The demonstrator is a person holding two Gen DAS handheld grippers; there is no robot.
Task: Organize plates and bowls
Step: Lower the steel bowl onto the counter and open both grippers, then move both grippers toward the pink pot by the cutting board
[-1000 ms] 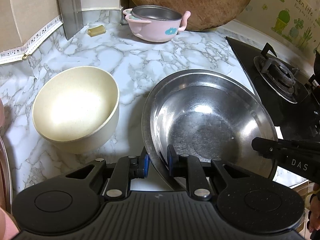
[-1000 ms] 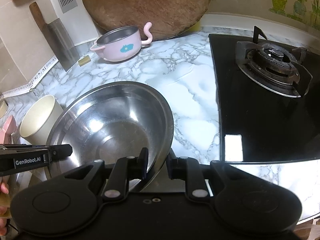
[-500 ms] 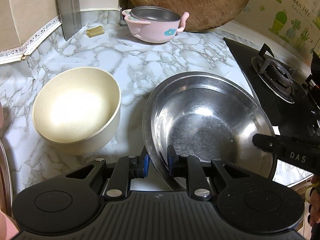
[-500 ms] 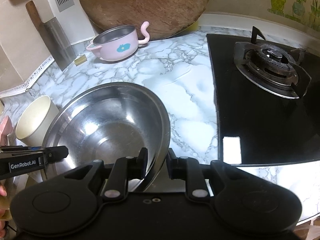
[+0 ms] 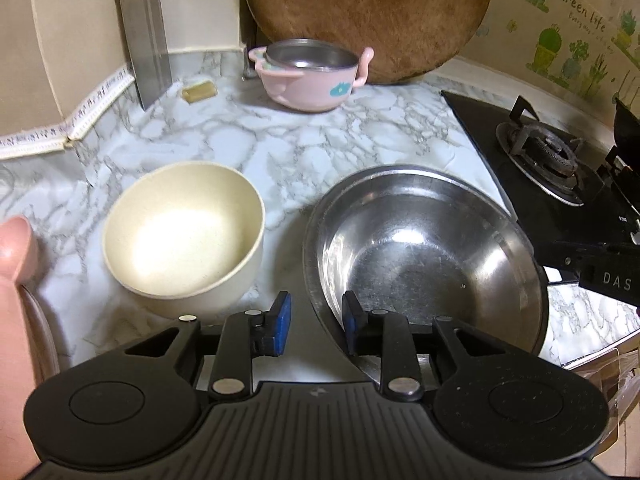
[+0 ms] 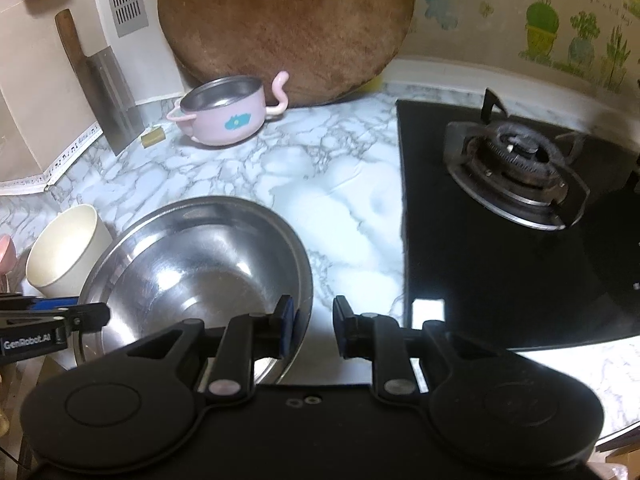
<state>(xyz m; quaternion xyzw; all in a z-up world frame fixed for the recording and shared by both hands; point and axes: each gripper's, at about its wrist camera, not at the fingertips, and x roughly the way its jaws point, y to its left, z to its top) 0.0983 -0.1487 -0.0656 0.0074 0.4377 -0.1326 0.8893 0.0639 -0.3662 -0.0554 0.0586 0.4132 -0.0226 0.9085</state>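
A wide steel bowl (image 5: 420, 264) (image 6: 192, 264) rests on the marble counter near its front edge. My left gripper (image 5: 316, 320) straddles the bowl's near-left rim. Its jaws are opening, and the blue pads (image 5: 282, 320) stand clear of the metal. My right gripper (image 6: 314, 326) straddles the right rim with narrow jaws. There the rim lies by the inner pad (image 6: 289, 328), and bare counter shows before the outer one. A cream bowl (image 5: 180, 232) (image 6: 60, 252) sits upright just left of the steel one. A pink handled bowl (image 5: 308, 76) (image 6: 224, 120) with a steel liner stands at the back.
A black gas stove (image 5: 552, 160) (image 6: 516, 160) fills the right side. A round wooden board (image 5: 368, 12) and a cleaver (image 5: 144, 52) lean on the back wall. A thumb (image 5: 16, 248) shows at the far left. The counter's front edge (image 5: 592, 356) runs close behind the steel bowl.
My left gripper's jaws have parted from the steel bowl's rim. In the right wrist view the rim has shifted off the outer pad toward the inner one. Both views have tipped up slightly.
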